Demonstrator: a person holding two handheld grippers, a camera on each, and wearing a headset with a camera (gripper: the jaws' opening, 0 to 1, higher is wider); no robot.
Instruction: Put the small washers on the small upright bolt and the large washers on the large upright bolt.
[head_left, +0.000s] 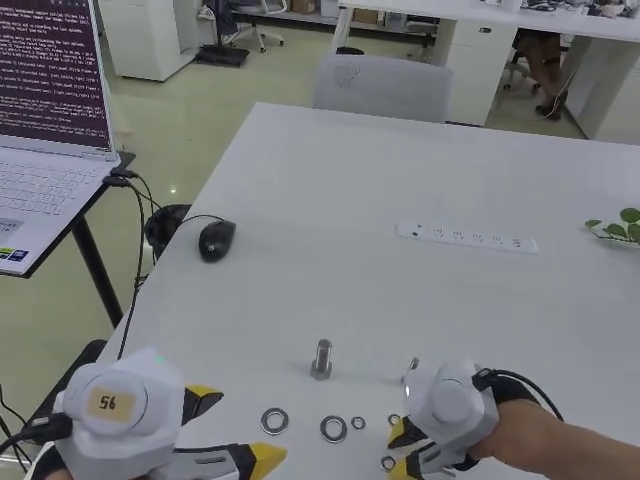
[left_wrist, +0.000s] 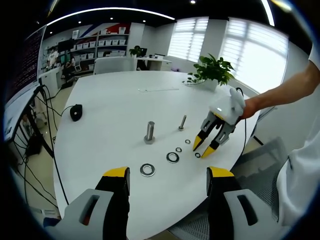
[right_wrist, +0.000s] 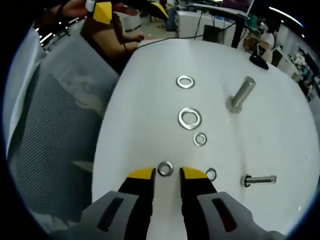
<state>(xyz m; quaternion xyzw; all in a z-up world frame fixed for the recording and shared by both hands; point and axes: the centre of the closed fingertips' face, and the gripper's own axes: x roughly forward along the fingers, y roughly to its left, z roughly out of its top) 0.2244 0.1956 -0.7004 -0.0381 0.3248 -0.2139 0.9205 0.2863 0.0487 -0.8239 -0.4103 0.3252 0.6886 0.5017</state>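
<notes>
**Right gripper straddles a small washer**

Right gripper (right_wrist: 166, 175) angles down at the bench's (right_wrist: 150, 90) near edge, jaws narrowly parted, a small washer (right_wrist: 165, 169) lying flat between its tips. Left gripper (left_wrist: 168, 175) hovers alongside, spread wide. Just beyond lie two large washers (head_left: 274, 420). Further out, large bolt (left_wrist: 149, 132) and small bolt (left_wrist: 183, 122) stand upright.

Right hand-held gripper (right_wrist: 166, 175) is down at the white table (right_wrist: 145, 65), its yellow tips a little apart, with a small washer (right_wrist: 165, 169) lying between them. A second small washer (right_wrist: 210, 174) sits just beside one tip, near the small bolt (right_wrist: 260, 180). Ahead lie a third small washer (right_wrist: 200, 139), the near large washer (right_wrist: 190, 118), the far large washer (right_wrist: 185, 82) and the large bolt (right_wrist: 242, 93).
</notes>
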